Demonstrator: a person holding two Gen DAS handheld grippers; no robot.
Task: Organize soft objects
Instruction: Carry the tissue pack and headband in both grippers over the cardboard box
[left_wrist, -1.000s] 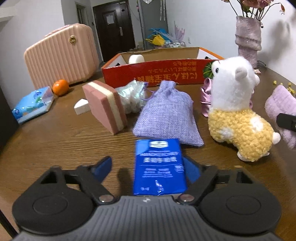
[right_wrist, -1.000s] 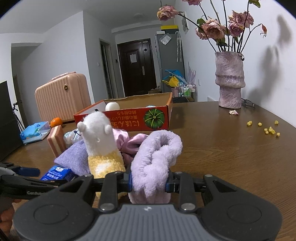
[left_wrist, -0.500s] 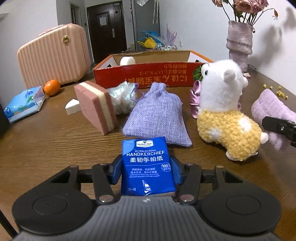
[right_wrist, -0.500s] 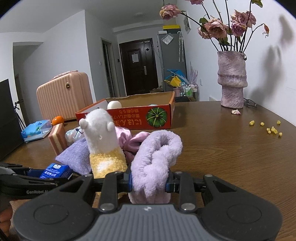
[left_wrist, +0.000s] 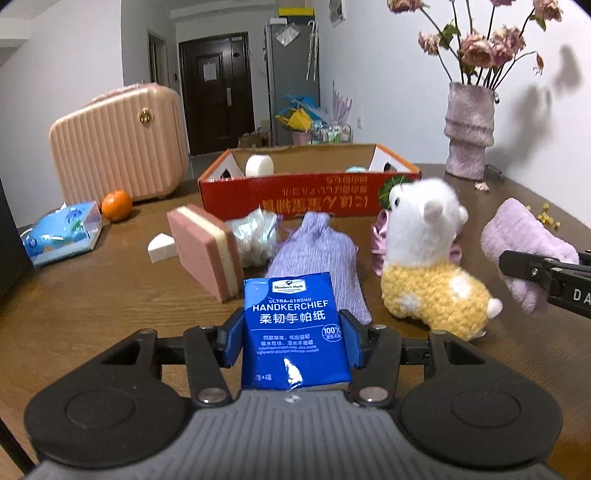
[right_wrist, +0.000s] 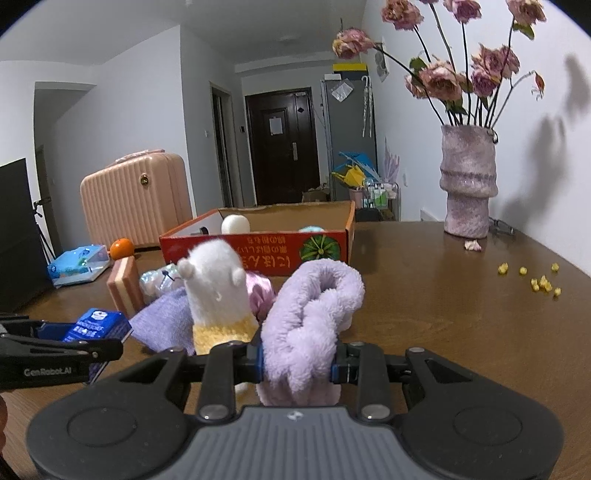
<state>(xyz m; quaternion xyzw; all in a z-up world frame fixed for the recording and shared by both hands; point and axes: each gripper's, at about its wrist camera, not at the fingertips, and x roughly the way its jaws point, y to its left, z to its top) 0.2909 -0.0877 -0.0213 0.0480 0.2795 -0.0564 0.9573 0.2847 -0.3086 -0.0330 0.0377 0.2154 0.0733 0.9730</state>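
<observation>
We've got the handkerchief pack (left_wrist: 295, 332) pinched in our left tool (left_wrist: 293, 341) and the lilac towel (right_wrist: 314, 317) in our right tool (right_wrist: 297, 363), red box (left_wrist: 306, 194) straight ahead behind the alpaca plush (left_wrist: 424, 254), right side nearer.

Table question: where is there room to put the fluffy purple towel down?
Bare wood lies right of the red box, between the vase and the yellow crumbs. It is crowded left of the purple towel, where the alpaca toy, lilac pouch and sponge bunch together.
</observation>
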